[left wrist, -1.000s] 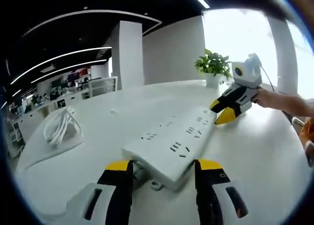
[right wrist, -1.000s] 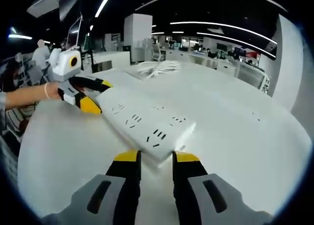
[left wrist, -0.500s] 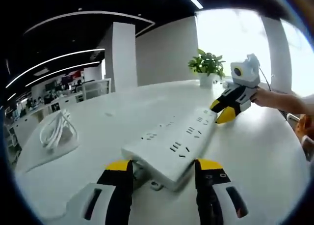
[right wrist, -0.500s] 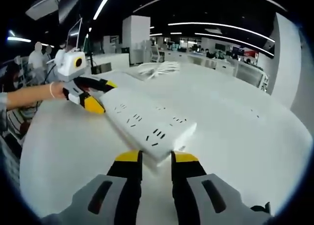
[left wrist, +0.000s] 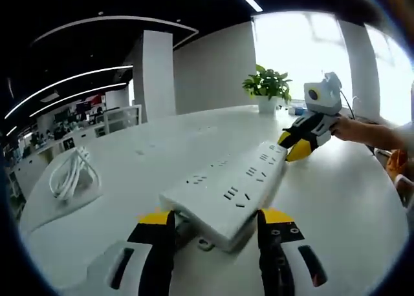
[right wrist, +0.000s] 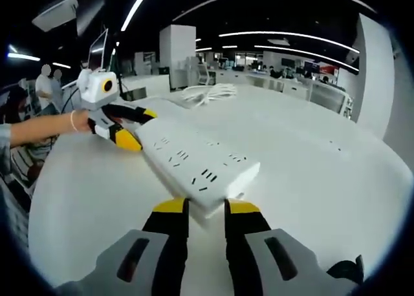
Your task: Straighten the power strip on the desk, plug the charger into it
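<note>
Both ends of the power strip [left wrist: 226,191] taken at once, long white body lying diagonal across the white desk [left wrist: 336,199]. Left claw [left wrist: 213,220] straddling the near end in the left gripper view, jaws apart to either side of the casing, seemingly pinching its width, though firm contact is hard to confirm. Right claw [right wrist: 206,207] nipped in narrow on the opposite end in the right gripper view, yellow tips at the strip's corner [right wrist: 220,196], looking like a grip on the edge.

Straightening step in hand, then. Best done as a slow, matched swing: one end as the pivot, the other sliding across the surface, strip kept flat rather than lifted. Uneven pull risks twisting the casing out of the narrower grip. Worth watching the cable stub under the near end [left wrist: 206,243], likely to drag or snag.

Coiled white charger cable [left wrist: 74,174] waiting well apart on a pale mat near the desk's far side, untouched so far. Potted plant [left wrist: 265,89] standing beyond the strip, clear of the sweep. Sockets facing up, good for plugging afterwards.
</note>
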Demonstrator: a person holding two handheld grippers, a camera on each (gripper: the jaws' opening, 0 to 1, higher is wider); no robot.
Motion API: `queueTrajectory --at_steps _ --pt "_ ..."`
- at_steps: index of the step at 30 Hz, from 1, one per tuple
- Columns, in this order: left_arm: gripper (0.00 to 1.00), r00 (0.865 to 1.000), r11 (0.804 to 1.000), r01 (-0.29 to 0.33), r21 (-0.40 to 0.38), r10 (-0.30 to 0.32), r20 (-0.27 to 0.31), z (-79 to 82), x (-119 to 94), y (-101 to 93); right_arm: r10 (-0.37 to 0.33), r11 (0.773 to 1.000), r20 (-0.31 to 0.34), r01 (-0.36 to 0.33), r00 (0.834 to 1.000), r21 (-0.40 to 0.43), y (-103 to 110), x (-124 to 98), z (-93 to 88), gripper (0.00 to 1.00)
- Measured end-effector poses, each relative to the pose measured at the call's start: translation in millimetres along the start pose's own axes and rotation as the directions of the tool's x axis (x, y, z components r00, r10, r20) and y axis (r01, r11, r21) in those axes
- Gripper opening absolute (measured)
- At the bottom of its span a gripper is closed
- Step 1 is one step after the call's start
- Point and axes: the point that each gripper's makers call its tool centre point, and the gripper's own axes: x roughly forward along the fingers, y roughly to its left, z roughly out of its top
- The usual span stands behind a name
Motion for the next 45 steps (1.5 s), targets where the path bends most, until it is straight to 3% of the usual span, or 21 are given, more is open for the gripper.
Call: queueTrajectory --at_steps 19,45 --pt "0.52 1.000 1.000 0.014 0.006 -0.014 0.013 1.3 3.5 4.6 -0.027 0.999 0.005 0.027 1.000 -0.036 -1.0 -0.3 -1.2 0.19" --pt "0.52 0.999 1.000 0.022 0.013 -0.022 0.034 6.5 13.6 12.1 -0.054 0.998 0.024 0.055 0.998 -0.018 -14.5 6.4 1.9 0.19"
